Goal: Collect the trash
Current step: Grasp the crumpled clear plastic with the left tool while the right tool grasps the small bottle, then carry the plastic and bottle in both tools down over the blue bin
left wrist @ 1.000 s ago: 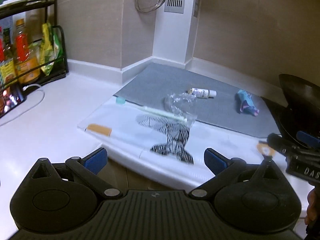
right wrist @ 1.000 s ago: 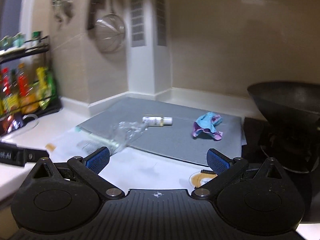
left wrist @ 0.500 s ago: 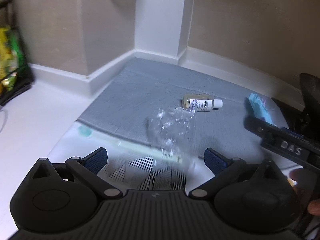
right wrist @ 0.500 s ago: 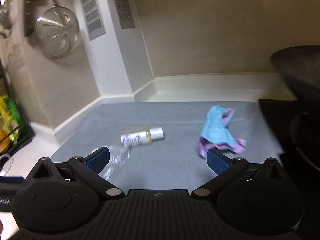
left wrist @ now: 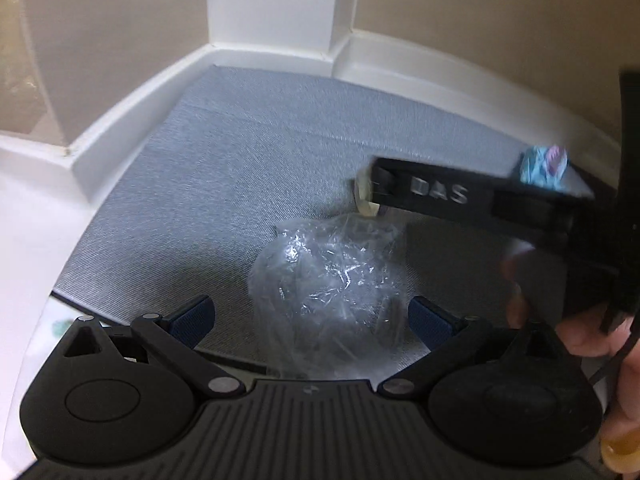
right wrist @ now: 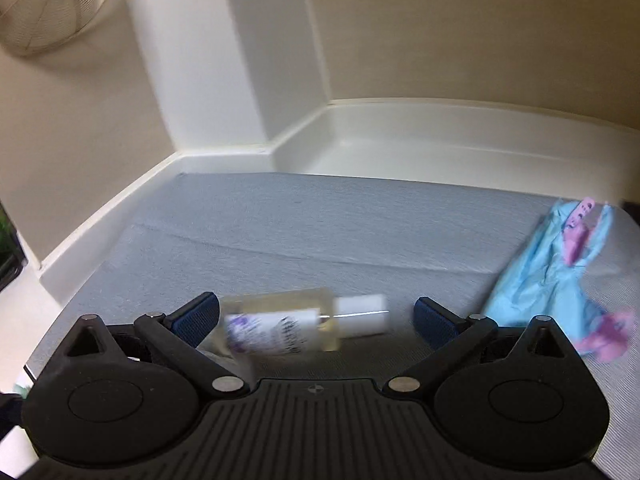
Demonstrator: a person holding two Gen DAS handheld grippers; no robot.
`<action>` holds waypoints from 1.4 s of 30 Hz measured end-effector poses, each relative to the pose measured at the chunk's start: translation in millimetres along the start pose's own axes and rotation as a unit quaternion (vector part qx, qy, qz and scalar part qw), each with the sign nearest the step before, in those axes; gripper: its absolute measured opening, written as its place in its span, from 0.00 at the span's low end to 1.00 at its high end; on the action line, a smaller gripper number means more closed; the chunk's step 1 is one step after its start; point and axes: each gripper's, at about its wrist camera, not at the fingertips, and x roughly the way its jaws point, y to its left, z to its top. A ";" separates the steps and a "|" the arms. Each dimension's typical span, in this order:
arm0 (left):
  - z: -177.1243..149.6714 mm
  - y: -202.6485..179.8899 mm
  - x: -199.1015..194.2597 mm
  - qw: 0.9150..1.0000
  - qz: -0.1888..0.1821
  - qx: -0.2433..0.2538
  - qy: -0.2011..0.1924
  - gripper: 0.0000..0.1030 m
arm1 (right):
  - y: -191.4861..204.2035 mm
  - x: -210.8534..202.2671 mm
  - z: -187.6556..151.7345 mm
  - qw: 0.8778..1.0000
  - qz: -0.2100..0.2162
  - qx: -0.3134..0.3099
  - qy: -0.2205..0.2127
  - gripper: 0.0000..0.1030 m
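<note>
Both tongs, still wide, have closed in: left (left wrist: 310,316) around crumpled plastic (left wrist: 326,276), right (right wrist: 316,316) around bottle (right wrist: 296,322).

1. My left tongs (left wrist: 310,316) are black, with dark blue pads (left wrist: 192,314).
2. The crumpled wrap (left wrist: 326,276) between them is clear with white glints.
3. The mat (right wrist: 320,232) is plain grey-blue with a fine weave.
4. The small bottle (right wrist: 296,322) holds pale yellow liquid, with a white cap and a white label printed purple and black.
5. The crumpled wrapper (right wrist: 560,276) is light blue with pink patches.
6. The bench (left wrist: 24,236) is white.

Grey mat (right wrist: 320,232), white backsplash ledge (right wrist: 440,128), hanging wire strainer (right wrist: 44,12)
</note>
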 end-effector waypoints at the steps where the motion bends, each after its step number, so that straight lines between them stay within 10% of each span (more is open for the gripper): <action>1: 0.3 -0.4 4.9 1.000 -0.001 0.005 0.006 1.00 | 5.3 3.9 -0.4 1.000 -0.006 -0.012 0.005 1.00; 7: -2.6 -2.1 10.6 0.999 0.017 0.040 -0.010 0.96 | 15.5 14.6 -9.2 0.998 -0.024 -0.061 0.009 1.00; 12: 2.0 -1.9 -5.9 0.999 0.005 0.024 -0.024 0.10 | 9.2 4.1 -10.1 0.998 -0.042 -0.051 -0.004 0.93; 31: -4.6 20.7 -131.0 0.983 -0.001 -0.084 -0.162 0.06 | -11.2 -110.4 -9.0 0.995 0.008 0.042 -0.087 0.93; 42: -80.3 18.8 -233.7 0.976 0.001 -0.080 -0.201 0.06 | 15.7 -217.0 -49.6 0.988 0.089 0.006 -0.129 0.93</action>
